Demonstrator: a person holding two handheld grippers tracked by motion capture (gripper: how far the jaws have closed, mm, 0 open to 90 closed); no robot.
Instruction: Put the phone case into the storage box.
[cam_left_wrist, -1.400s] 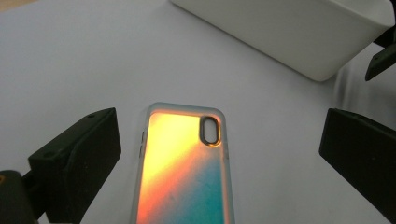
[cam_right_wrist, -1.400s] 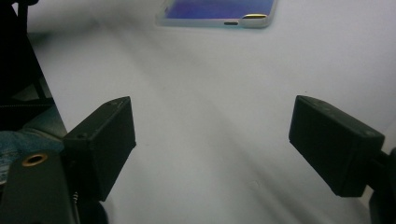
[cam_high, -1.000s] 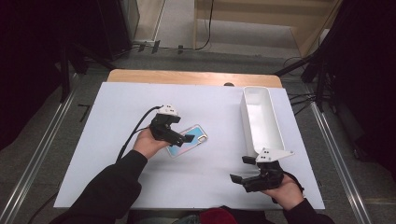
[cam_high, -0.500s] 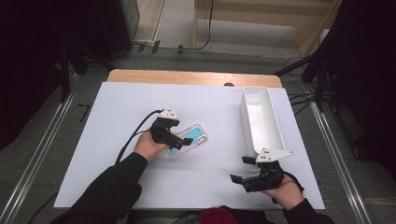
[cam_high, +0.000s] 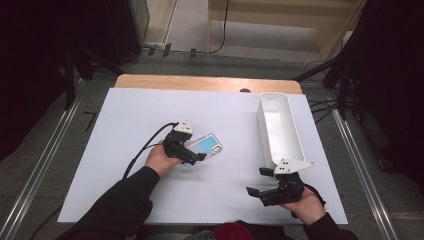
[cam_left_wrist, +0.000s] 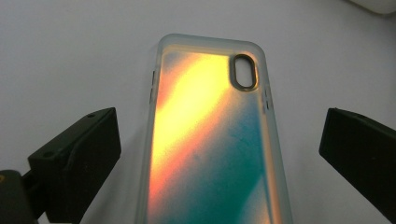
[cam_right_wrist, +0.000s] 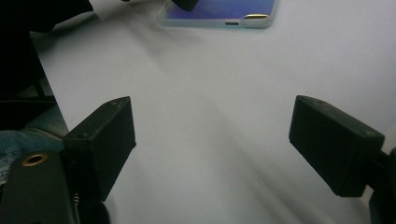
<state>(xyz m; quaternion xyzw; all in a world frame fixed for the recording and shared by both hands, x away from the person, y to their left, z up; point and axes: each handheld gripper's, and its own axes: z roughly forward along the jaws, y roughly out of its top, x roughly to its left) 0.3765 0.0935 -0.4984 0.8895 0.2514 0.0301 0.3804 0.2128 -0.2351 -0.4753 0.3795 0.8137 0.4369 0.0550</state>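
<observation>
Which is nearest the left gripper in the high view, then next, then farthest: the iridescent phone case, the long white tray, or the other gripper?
1. Iridescent phone case, directly under the left gripper.
2. Right gripper, near the front edge.
3. Long white rectangular tray, at the right side; close to the second.

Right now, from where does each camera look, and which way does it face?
High view: above the person's side, facing forward and down on the table; both forearms and claws show.
Left gripper view: on the left claw, looking down at the phone case, jaws open either side.
Right gripper view: on the right claw, along bare table.
All three share the phone case.
</observation>
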